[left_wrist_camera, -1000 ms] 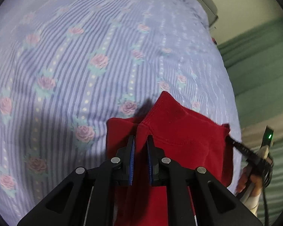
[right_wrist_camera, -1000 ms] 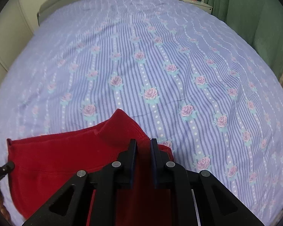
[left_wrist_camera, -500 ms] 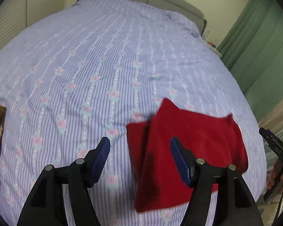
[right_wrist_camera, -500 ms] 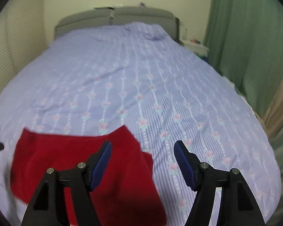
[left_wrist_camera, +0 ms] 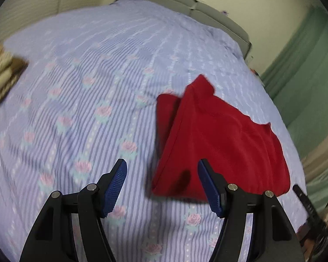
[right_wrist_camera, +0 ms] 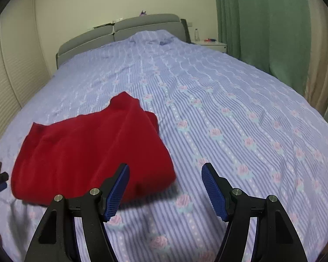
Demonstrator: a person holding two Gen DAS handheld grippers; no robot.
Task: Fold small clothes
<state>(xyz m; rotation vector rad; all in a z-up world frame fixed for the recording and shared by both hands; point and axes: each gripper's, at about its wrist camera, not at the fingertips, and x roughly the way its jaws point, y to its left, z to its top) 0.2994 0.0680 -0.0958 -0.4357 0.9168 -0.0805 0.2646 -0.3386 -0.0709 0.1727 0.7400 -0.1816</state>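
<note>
A folded red garment (left_wrist_camera: pixel 218 139) lies flat on the striped, rose-patterned bedspread (left_wrist_camera: pixel 87 109). In the left wrist view it is ahead and to the right of my left gripper (left_wrist_camera: pixel 161 174), which is open and empty above the bed. In the right wrist view the garment (right_wrist_camera: pixel 91 150) lies ahead and to the left of my right gripper (right_wrist_camera: pixel 165 179), also open and empty. One folded corner sticks up at the garment's far end. The right gripper's tip (left_wrist_camera: pixel 304 198) shows at the left view's lower right edge.
A stack of folded beige and brown cloth (left_wrist_camera: pixel 2 76) sits at the bed's left side. A grey headboard (right_wrist_camera: pixel 124 28) stands at the far end, a nightstand (right_wrist_camera: pixel 210 43) and green curtains (right_wrist_camera: pixel 262 21) to the right. The bedspread (right_wrist_camera: pixel 229 109) stretches wide.
Both grippers were shut on the red garment a second ago. They have opened, let it go, and pulled back and up. The garment now lies folded on the bed.
</note>
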